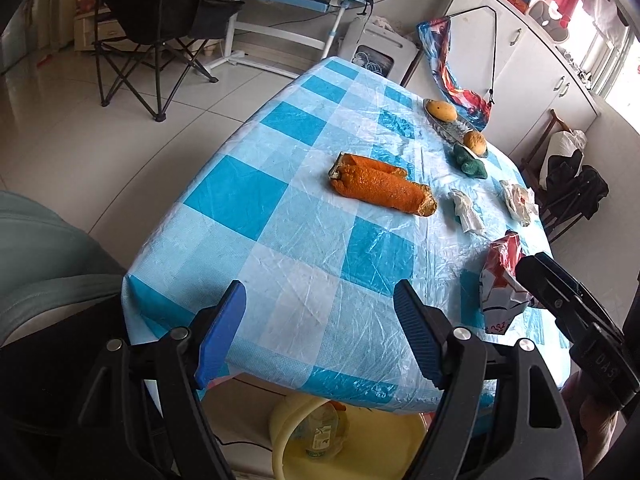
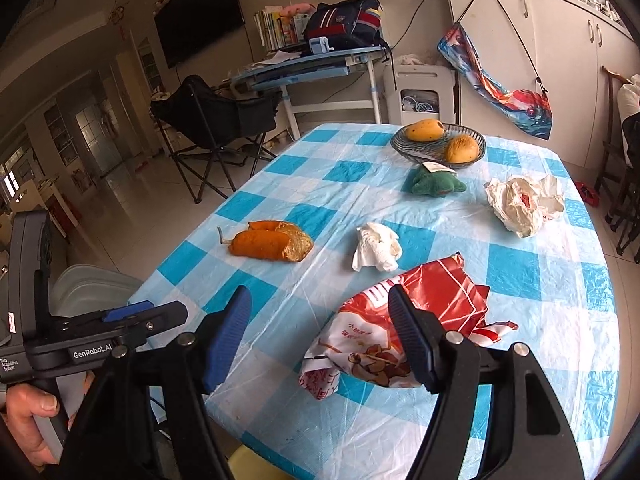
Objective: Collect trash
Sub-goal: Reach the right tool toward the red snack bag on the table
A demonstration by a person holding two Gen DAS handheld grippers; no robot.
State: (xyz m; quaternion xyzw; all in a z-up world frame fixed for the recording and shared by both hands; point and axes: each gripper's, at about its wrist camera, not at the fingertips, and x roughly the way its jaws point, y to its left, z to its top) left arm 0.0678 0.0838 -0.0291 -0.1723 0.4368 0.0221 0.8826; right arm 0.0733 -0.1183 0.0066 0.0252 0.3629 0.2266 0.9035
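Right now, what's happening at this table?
A person holds a gripper in each hand over a blue checked table, clearing trash. Both the left gripper and right gripper are open and empty. The right one hovers by a red snack bag. Orange peel, a small tissue and a larger paper wad lie untouched.

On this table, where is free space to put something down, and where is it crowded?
Free: the near-left corner of the table, between the orange peel and the left gripper; also the far-left corner beyond the peel. Crowded: the right side, with red wrapper, tissue, crumpled paper, green toy, fruit basket.
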